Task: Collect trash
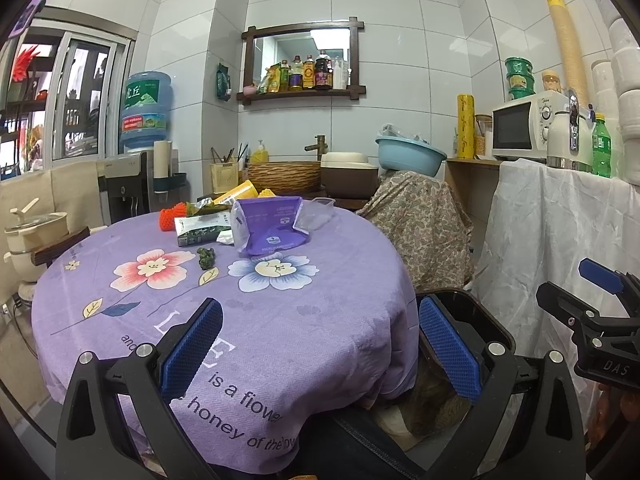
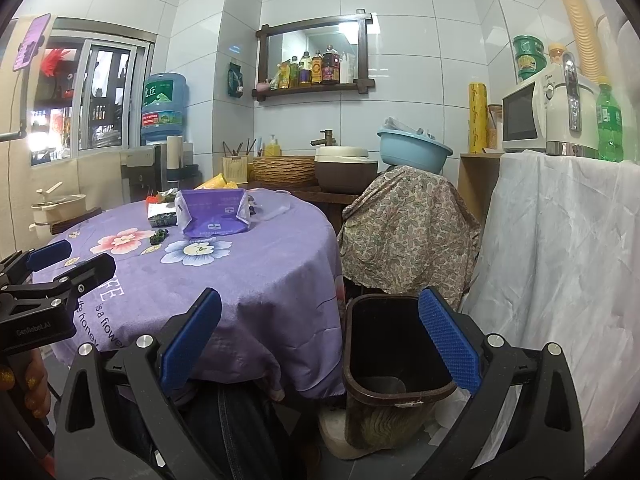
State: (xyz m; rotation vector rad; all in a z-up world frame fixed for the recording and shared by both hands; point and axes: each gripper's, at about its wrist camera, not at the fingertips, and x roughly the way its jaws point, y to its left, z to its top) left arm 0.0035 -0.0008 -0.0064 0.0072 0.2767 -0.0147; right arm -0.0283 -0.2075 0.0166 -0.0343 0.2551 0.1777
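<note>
Nothing picked up yet — this looks like the opening step, both tools held back from the round bench (image 1: 280,320) with its purple flowered cloth, no trash in hand.

Left gripper (image 1: 320,344): jaws spread wide, nothing between them, hovering over the near edge of the bench and aimed at the far side; right gripper (image 2: 320,344): jaws likewise spread and empty, held lower and off the bench's right edge, with the bin just ahead of it.

Trash, left to right across the far part of the bench: orange foam net (image 1: 174,216); green-and-white carton (image 1: 198,230) lying flat just beside it; small dark green crumpled scrap (image 1: 207,258) alone, nearer the middle, between the two printed flowers; white crumpled tissue (image 1: 226,237) against the carton; purple pouch (image 1: 272,224), torn open, biggest piece; clear plastic cup (image 1: 318,214) tipped on its side behind the pouch; yellow cup (image 1: 238,192) lying at the back edge.

Dark bin (image 2: 390,360) stands on the floor right of the bench, mouth open; contents too dark to tell.

Next move, my guess — reach the left tool forward to the green scrap, the nearest item and clear of the rest; it calls for a low approach and a close pinch, since the scrap is small; drop goes to the right and down into the bin.
</note>
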